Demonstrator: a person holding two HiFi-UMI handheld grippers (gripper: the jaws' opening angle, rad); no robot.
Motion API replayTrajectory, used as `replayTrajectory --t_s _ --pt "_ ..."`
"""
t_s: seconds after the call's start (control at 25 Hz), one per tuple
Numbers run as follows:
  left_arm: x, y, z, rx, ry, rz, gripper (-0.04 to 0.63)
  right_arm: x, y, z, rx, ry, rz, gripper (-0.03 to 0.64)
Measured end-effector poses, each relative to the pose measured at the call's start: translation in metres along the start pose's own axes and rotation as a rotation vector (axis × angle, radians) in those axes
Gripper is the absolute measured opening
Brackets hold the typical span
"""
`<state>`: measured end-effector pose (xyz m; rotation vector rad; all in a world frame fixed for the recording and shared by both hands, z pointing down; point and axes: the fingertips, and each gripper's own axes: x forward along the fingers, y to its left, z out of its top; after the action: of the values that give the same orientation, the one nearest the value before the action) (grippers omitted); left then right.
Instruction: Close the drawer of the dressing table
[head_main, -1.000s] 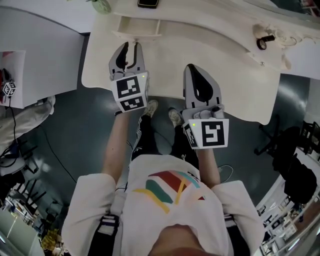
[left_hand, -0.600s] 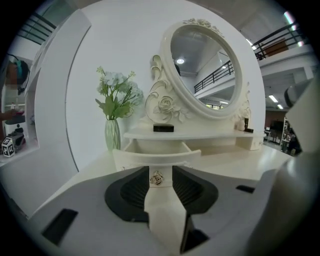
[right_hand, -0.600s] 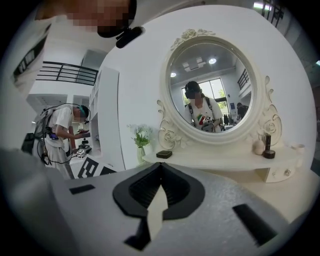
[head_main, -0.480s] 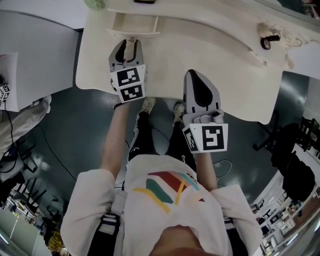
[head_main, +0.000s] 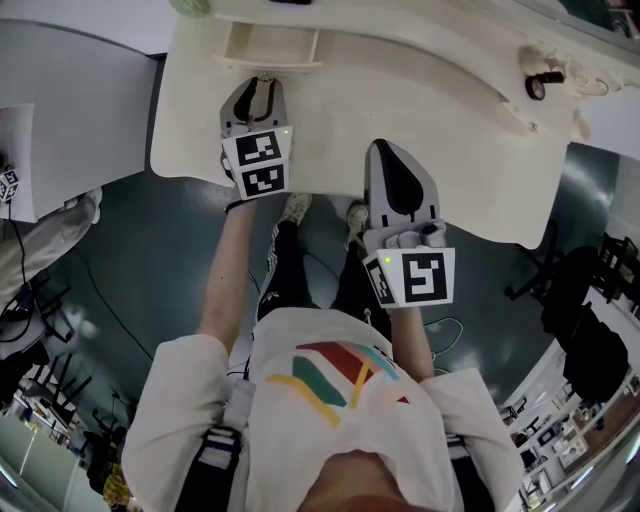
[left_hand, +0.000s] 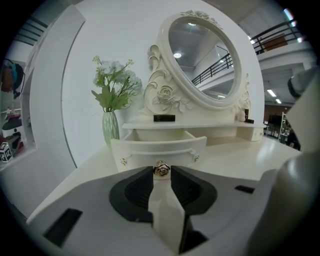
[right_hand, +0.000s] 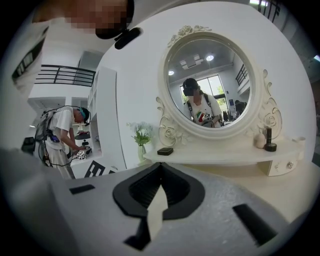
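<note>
Starting at the left, a vase of flowers (left_hand: 111, 131) stands on the dressing table (head_main: 450, 110) just beside the drawer (left_hand: 157, 150), close enough that a stray sideways swing could tip it. The drawer sits under the low shelf at the back of the table top and is pulled out, its curved front panel facing the person and its inside showing. It looks like a small, stiff box of painted wood, light and probably easy on its runners, so a modest, even shove should send it home. The gold knob (left_hand: 161, 169) at the middle of the front is small, rounded and likely slippery; pressing on the panel around it, dead centre, seems the safer way to keep the drawer from skewing in its slot. The left gripper (head_main: 262, 92) points at that knob with its jaws apart. They have just been narrowing slightly from their widest, and the knob sits between the tips without the pads visibly clamping it. A small black box (left_hand: 164, 118) lies on the shelf above, out of the drawer's path, and the oval mirror (left_hand: 202, 60) rises behind it. Bare table top spreads to the right, giving free room for a straight push. The right gripper (head_main: 388, 150) hovers over the table's front edge with its jaws together on nothing, well apart from the drawer. A dark bottle (head_main: 540, 82) stands far right, clear of everything.
</note>
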<state>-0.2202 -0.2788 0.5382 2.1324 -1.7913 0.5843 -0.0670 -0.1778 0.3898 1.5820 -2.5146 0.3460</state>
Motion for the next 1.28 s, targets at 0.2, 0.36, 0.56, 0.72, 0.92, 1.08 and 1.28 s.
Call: replayTrajectory --t_s 0.2,0.36,0.56,0.72,0.92,1.08,1.28 --pt "0.000 0.001 0.000 -0.001 -0.005 0.003 0.097 0.000 0.002 -0.004 0.002 0.007 0.003 0.000" --pt "0.001 0.001 0.001 0.001 -0.006 -0.001 0.095 0.000 0.000 -0.004 0.003 0.009 0.000 0.000" --pt "0.001 0.000 0.001 0.016 -0.003 -0.004 0.093 -0.001 -0.001 -0.005 0.003 0.009 -0.003 0.000" --pt "0.000 0.001 0.000 0.011 0.001 0.004 0.092 -0.003 -0.003 -0.006 0.003 0.008 -0.008 0.000" --pt "-0.004 0.002 0.001 0.009 0.002 0.005 0.092 -0.006 -0.005 -0.004 0.002 0.004 -0.013 0.000" --pt "-0.004 0.002 0.001 0.021 0.007 0.009 0.092 -0.009 -0.007 -0.004 0.001 0.004 -0.017 0.000" --pt "-0.003 0.003 0.001 0.034 0.018 -0.003 0.092 -0.009 -0.009 -0.005 0.004 0.004 -0.022 0.000"
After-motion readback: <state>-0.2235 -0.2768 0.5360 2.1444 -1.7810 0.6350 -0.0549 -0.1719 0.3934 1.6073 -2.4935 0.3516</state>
